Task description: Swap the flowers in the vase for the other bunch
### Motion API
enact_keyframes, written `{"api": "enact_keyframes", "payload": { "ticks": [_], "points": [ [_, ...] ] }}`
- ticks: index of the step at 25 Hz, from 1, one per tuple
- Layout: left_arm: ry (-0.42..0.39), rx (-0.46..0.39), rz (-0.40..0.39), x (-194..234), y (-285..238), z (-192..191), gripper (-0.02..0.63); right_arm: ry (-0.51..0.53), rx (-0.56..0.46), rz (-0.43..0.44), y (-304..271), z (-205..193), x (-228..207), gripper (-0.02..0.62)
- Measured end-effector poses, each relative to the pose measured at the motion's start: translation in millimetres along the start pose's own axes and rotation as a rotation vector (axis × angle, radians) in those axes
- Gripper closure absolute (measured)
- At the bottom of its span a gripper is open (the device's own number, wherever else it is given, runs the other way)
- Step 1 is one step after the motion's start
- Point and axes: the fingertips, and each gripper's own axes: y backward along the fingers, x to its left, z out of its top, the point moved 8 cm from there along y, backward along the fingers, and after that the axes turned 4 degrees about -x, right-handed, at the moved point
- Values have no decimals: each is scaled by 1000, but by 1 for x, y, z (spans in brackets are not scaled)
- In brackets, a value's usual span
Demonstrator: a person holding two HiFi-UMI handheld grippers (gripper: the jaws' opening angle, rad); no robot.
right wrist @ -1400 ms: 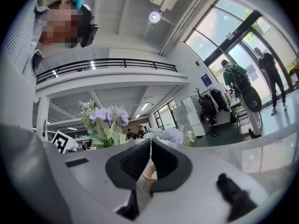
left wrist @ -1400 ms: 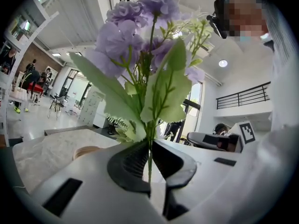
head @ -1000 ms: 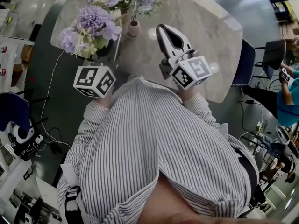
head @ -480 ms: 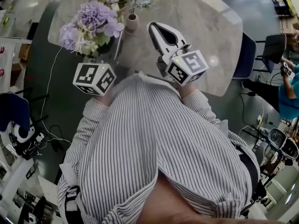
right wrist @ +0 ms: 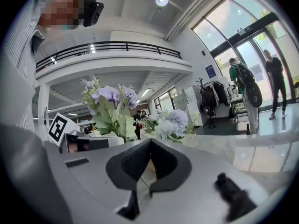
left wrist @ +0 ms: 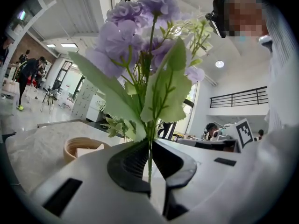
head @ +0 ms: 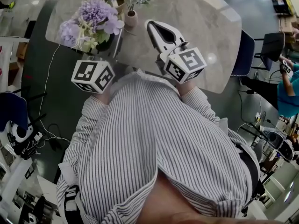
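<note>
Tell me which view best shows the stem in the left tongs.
The left gripper view: the thin green stem rises from between the shut left tongs to the purple blooms. In the head view the blooms cover stem and tongs. The right gripper view shows only distant blooms and leaves.

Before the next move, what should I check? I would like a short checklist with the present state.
1. Jaws of left gripper shut on the stem of the purple bunch: ok.
2. Jaws of right gripper ready to grasp: not ok, shut and empty.
3. The vase upright on the table: ok.
4. Room in vase for the purple bunch: not ok, the pale bunch seems to stand in it.
5. Way from right gripper to vase free: ok.
</note>
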Motion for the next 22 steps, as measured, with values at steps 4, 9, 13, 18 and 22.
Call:
{"api": "enact_keyframes", "payload": {
  "ticks": [4,9,13,18,22],
  "points": [
    [9,-5,11,3,0,1,572,12,11,4,-2,-1,1,580],
    [6,-3,7,0,-1,0,572,17,12,2,0,-2,0,580],
    [3,-3,2,-2,-1,0,571,21,12,-1,1,-1,0,580],
    [6,-5,3,-2,-1,1,572,21,34,-11,0,-4,-1,580],
    [6,-3,2,-3,-1,-1,572,23,48,-13,-1,-7,-2,580]
  ]
}}
